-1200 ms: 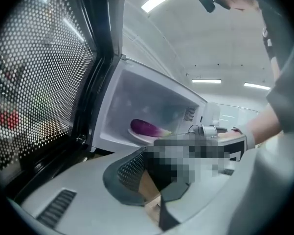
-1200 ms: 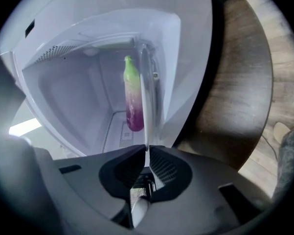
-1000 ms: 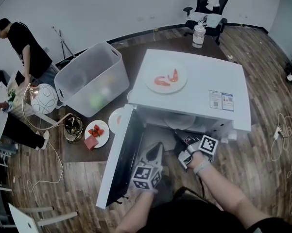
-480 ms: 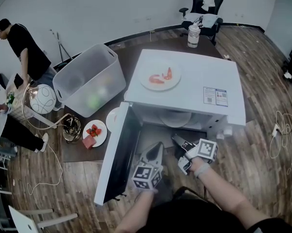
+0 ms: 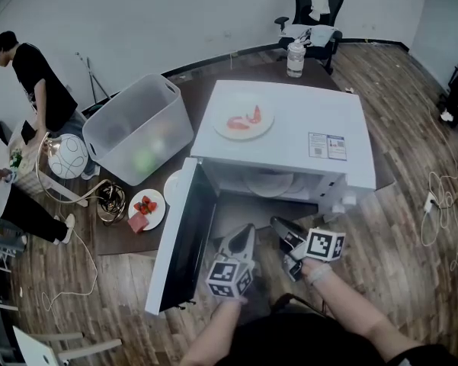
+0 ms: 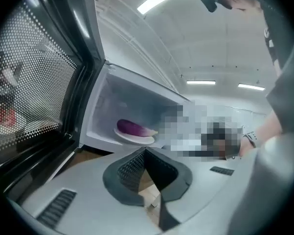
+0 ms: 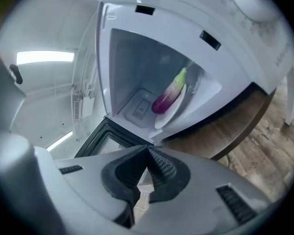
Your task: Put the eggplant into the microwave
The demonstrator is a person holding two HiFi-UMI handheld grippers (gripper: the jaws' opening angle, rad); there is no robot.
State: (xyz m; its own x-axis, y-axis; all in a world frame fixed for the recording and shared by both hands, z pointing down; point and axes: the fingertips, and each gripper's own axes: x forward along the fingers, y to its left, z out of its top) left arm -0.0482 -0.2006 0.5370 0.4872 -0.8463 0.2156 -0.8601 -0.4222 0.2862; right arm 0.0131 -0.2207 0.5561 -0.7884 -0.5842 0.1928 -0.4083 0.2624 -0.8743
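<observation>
My right gripper (image 7: 147, 149) is shut tight, the pads meeting at the tips with nothing between them. My left gripper (image 6: 146, 151) sits just beside it on its left, and its jaws are also pressed together and empty. Both point nearly level into the open front of the microwave (image 5: 289, 132), with their tips just outside the opening.

Straight ahead of both grippers, inside the cavity, the eggplant (image 6: 134, 128) lies on its side on a white plate (image 6: 137, 139); it is purple, paling to green at one end. Neither gripper touches it.

To the left of my left gripper the microwave door (image 5: 189, 239) stands swung wide open, its dark inner face and dotted mesh window turned toward me.

Beyond and above the grippers, on the white top of the microwave, a second plate (image 5: 268, 122) carries red shrimp-like pieces (image 5: 242, 120). Farther off to the left, past the door, a small plate with strawberries (image 5: 162, 204) rests on the dark table (image 5: 206, 90), and behind it stands a clear plastic bin (image 5: 129, 139). Well beyond the microwave is a bottle (image 5: 294, 57).
</observation>
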